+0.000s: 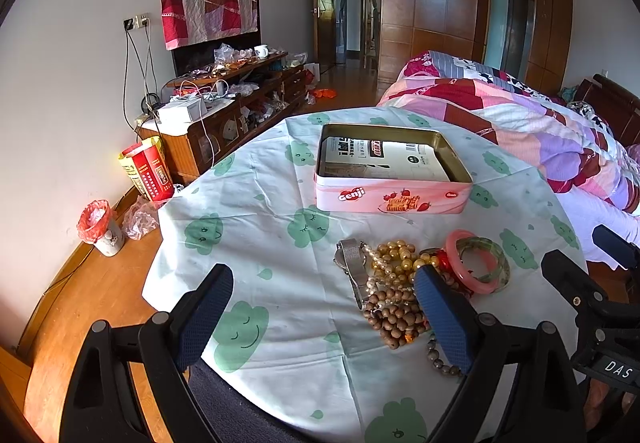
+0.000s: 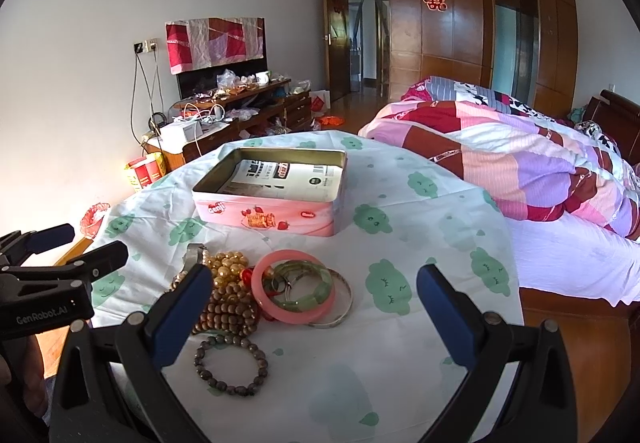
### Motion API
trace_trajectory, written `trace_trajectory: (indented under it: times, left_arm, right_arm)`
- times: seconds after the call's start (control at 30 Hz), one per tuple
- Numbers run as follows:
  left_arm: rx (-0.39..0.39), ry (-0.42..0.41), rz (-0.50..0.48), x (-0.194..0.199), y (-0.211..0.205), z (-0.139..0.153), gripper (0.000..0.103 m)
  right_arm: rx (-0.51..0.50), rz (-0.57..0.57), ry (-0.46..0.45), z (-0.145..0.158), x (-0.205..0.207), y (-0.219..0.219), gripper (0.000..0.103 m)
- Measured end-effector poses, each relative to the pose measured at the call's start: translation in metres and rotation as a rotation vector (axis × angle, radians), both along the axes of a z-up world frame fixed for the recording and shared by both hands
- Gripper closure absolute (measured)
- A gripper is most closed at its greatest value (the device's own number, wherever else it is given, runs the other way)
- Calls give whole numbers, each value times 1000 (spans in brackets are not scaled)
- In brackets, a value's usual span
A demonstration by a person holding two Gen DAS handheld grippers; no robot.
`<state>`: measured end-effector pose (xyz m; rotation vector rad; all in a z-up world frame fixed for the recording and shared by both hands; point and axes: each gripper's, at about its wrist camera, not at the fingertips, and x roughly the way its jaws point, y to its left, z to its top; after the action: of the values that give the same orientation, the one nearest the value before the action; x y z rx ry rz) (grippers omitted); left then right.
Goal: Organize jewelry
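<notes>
A pile of jewelry lies on the round table: a pink bangle, a green jade bangle, a thin metal bangle, gold pearl beads, brown wooden beads, a dark bead bracelet and a silver watch. Behind the pile stands an open pink tin with a printed paper inside. My left gripper hovers open over the cloth, its right finger above the beads. My right gripper is open too, straddling the bangles from above.
The table wears a white cloth with green cloud prints. A bed with a patchwork quilt lies to the right. A cluttered low cabinet, a red bag and a small bin stand left on the wooden floor.
</notes>
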<state>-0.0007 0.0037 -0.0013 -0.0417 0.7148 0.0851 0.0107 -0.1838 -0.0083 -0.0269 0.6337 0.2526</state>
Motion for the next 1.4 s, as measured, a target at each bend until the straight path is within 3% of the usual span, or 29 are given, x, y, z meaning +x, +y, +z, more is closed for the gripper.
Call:
trace_trajectory:
  times: [0.7,1.07,1.4]
  left_arm:
    - [2,4,-1,-1,-1,-1,11]
    - [-5,69,-2,12,8,-25,11]
    - [-22,103,-41,28,3,-42,11]
  right_arm:
    - [-2,0,1,-1,0,0,0]
    - [-3,-14,16,-10,8,-8,0]
    - [-5,-29,114,-41,33,-19,13]
